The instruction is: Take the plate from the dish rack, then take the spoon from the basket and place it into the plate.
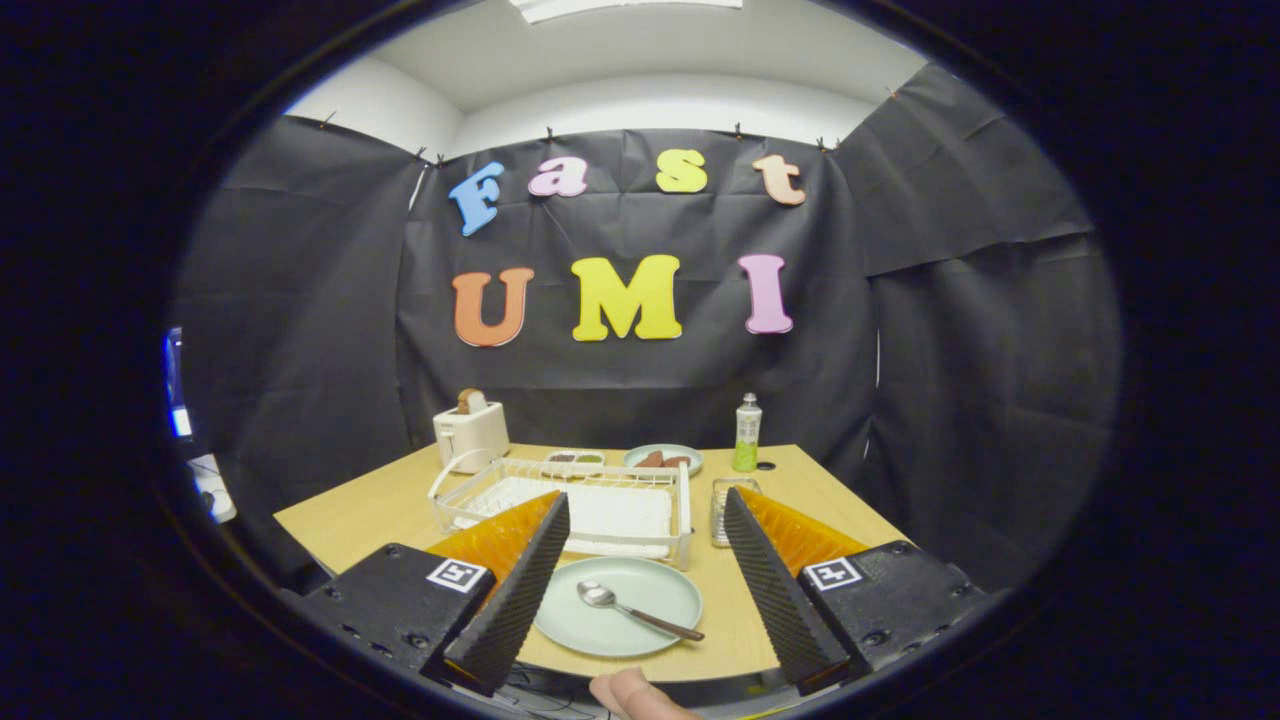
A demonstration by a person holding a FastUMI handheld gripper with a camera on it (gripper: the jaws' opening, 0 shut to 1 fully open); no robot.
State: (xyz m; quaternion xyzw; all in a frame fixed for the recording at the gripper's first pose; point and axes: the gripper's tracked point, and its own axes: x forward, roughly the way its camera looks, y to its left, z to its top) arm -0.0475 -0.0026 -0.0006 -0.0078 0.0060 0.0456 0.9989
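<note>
Between our 2 fingers lies the plate (618, 606) on the table (350, 515), the spoon (634, 608) resting in it. Our gripper (646, 518) is spread wide, holding and touching nothing. Just beyond the plate stands the dish rack (560, 505); the basket (722, 508) sits beside it.

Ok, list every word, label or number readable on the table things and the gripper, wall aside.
Tall green plastic bottle: label too small to read.
Square black-and-white markers on the gripper: patterns, no letters.
White toaster, white wire dish rack: no text visible.
Gripper open, fingers either side of the pale green round plate holding the metal spoon; neither carries text.
</note>
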